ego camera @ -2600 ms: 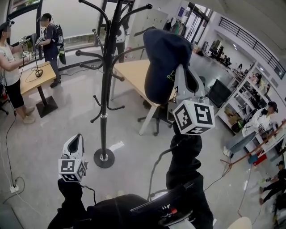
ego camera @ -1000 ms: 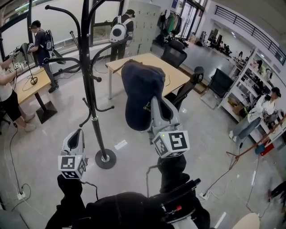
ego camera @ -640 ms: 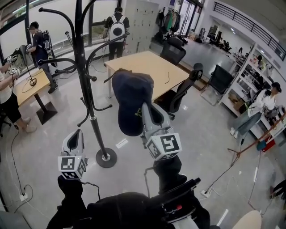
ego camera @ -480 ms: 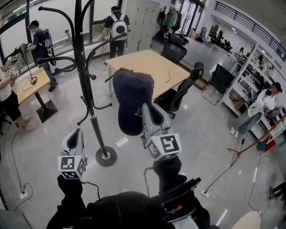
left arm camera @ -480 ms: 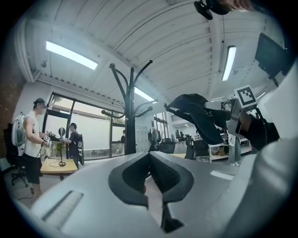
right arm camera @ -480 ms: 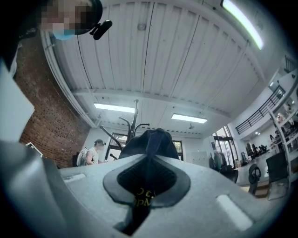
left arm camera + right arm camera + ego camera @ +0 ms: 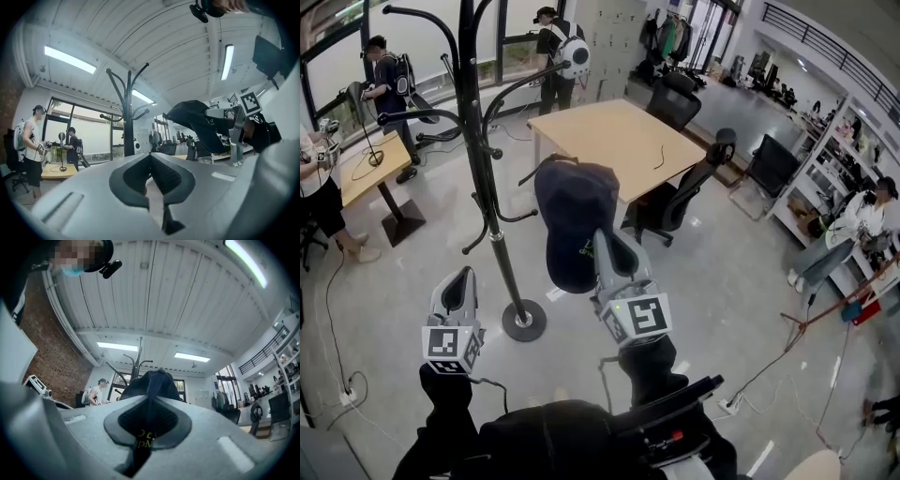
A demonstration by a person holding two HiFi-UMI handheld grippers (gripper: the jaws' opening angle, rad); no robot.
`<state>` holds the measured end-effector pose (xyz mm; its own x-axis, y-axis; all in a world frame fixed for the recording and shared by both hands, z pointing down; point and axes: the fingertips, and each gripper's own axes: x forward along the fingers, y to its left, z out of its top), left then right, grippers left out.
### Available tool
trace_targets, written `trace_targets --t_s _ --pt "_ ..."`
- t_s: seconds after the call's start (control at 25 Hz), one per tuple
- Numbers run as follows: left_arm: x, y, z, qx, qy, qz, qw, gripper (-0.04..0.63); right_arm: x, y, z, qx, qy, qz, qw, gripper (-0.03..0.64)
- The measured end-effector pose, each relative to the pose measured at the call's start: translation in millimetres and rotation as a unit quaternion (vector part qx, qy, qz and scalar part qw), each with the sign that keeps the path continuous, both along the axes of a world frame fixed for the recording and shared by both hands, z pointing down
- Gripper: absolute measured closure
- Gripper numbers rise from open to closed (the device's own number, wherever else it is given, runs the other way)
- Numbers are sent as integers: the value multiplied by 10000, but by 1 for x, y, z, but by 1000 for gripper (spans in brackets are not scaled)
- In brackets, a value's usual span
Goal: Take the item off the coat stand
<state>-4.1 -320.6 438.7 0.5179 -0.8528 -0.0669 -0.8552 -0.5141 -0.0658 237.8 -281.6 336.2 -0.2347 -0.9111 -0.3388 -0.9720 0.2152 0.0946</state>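
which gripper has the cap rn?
The right gripper: its jaws are shut on the navy cap, clear of the coat stand. The left gripper is shut, empty.

Cloth cap [image 7: 577, 220], probably metal coat stand [image 7: 495, 240]

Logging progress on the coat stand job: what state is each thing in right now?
coat stand: upright, visible hooks bare.
cap: off the coat stand, held up by the right gripper.
right gripper: shut on the cap.
left gripper: shut, nothing between its jaws.
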Motion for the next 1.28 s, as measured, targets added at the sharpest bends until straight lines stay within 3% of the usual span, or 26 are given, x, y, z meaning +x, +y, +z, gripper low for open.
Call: trace_targets --t_s 0.64,1.28 --pt "1 15 6 15 -18 -72 10000 592 -37 -7 78 -837 -47 -386 9957 604" --pt "-18 19 13 -12 96 -236 9997 592 -72 -19 119 -1166 83 -585 9914 603"
